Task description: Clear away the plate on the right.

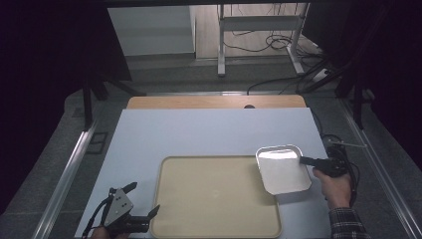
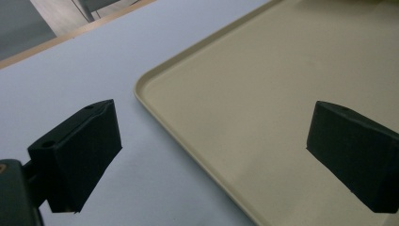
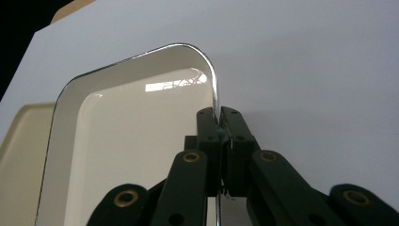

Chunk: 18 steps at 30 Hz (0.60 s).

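A small white enamel dish (image 1: 282,170) with a thin metal rim hangs tilted over the right edge of the beige tray (image 1: 214,199). My right gripper (image 1: 304,160) is shut on the dish's right rim. In the right gripper view the jaws pinch that rim (image 3: 217,123), with the dish's bare white inside (image 3: 136,136) to their left. My left gripper (image 1: 144,200) is open at the tray's near left corner. In the left gripper view one pad (image 2: 80,150) is over the white table and the other over the tray (image 2: 244,94), nothing between them.
A pale sheet covers the table (image 1: 199,134), with a wooden strip (image 1: 214,102) along its far edge. Metal rails (image 1: 69,169) run down both sides. Beyond stand a desk frame (image 1: 259,40) and loose cables on the floor.
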Available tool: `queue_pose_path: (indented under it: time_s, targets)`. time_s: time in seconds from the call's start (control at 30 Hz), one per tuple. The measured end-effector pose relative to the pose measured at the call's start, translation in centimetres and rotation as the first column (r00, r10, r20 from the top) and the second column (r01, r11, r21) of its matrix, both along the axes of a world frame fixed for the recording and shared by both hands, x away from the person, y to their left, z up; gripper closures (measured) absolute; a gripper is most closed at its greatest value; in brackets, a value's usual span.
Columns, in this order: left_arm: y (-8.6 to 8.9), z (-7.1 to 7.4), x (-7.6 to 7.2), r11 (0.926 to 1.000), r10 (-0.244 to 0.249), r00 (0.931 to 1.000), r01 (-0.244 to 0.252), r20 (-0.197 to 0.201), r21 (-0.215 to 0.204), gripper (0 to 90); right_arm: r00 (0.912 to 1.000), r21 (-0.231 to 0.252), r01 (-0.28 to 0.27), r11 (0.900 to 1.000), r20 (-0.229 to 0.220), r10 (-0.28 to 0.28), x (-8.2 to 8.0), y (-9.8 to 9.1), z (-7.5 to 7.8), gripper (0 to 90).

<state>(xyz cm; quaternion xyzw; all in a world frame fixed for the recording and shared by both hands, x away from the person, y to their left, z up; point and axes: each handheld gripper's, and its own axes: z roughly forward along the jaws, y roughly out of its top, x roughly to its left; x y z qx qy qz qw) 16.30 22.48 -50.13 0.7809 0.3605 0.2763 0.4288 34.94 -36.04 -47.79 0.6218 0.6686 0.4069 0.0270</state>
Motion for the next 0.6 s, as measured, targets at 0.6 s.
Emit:
queue_pose_path:
  time_s: [0.6]
  targets:
    - [0.0, 0.0, 0.0, 1.0, -0.002, 1.0, 0.002, -0.001, 0.008, 2.9, 0.9969, 0.063, -0.077, 0.9951, -0.013, 0.078, 0.2, 3.9, -0.3, 87.6]
